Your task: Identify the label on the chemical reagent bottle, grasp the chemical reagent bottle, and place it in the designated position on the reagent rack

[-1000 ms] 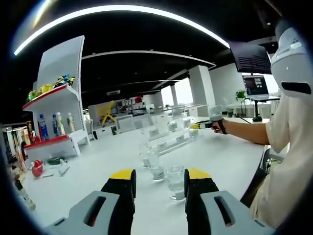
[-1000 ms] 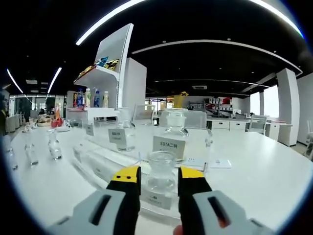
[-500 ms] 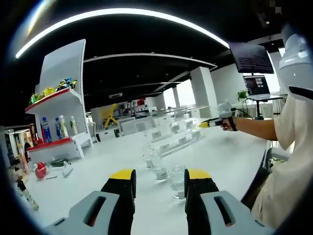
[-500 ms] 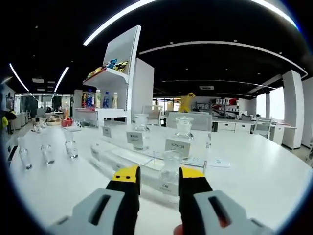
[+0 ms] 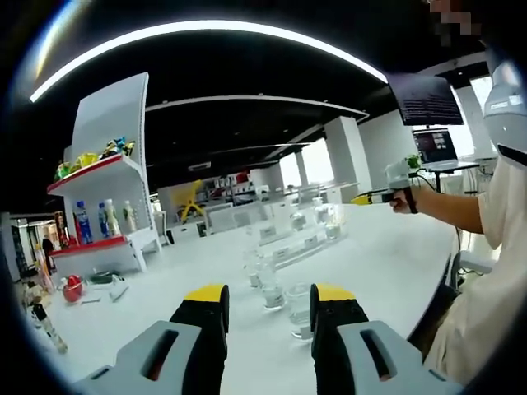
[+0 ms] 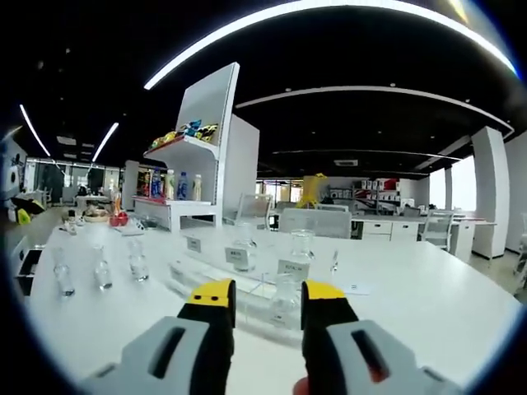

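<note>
Reagent bottle (image 6: 285, 299) beyond empty right gripper (image 6: 263, 298)

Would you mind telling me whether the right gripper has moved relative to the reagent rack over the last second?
Yes. The right gripper has pulled back from the reagent rack, whose bottles look smaller and farther off in the right gripper view.

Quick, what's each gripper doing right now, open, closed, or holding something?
Left gripper: open, holding nothing, above the white table.
Right gripper: open, holding nothing; a clear bottle on the reagent rack stands beyond its jaws.
</note>
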Demonstrator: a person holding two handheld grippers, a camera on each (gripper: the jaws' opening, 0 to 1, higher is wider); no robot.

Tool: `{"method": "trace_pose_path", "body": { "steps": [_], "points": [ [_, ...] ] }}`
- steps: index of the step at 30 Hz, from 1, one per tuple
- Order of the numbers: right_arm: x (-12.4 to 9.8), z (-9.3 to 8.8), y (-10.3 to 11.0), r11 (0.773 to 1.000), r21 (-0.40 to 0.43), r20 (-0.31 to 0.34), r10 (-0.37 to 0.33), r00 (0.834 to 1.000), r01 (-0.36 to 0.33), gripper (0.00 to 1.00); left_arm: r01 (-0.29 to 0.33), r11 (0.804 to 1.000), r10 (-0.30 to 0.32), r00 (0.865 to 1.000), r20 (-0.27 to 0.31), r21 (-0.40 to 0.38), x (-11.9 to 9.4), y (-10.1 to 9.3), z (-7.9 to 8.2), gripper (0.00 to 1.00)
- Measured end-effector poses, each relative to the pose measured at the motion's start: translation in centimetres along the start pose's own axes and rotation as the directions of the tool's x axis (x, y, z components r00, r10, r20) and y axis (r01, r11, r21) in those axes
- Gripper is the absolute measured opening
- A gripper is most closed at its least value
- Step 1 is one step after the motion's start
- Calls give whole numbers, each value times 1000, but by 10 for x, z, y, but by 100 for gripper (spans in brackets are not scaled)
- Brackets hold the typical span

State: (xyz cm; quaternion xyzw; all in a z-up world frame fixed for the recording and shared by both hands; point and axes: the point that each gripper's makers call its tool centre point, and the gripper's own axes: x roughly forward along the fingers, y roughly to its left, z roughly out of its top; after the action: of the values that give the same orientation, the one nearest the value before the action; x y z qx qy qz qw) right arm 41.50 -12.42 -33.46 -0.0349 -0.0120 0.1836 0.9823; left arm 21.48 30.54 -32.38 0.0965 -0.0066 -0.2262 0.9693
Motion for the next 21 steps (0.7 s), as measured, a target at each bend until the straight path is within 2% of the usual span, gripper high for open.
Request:
{"method": "trace_pose_path", "body": {
  "steps": [11,14,15,21],
  "points": [
    [-40,14,-4,1000,-5,30,-23,999,23,32,28,1000,-28,999,35,-1,-2,-13,7,40],
    [-42,15,-4,1000,-4,32,-24,999,24,32,28,1000,-28,999,37,-1,-2,-14,8,40],
    [-55,17,-6,999,-6,41,-33,999,33,33,29,1000,-29,999,44,-4,-2,-15,9,40],
    [-75,21,-16,997,33,73,-73,995,71,33,36,999,-36,998,51,3,-3,-23,12,40]
  ]
}}
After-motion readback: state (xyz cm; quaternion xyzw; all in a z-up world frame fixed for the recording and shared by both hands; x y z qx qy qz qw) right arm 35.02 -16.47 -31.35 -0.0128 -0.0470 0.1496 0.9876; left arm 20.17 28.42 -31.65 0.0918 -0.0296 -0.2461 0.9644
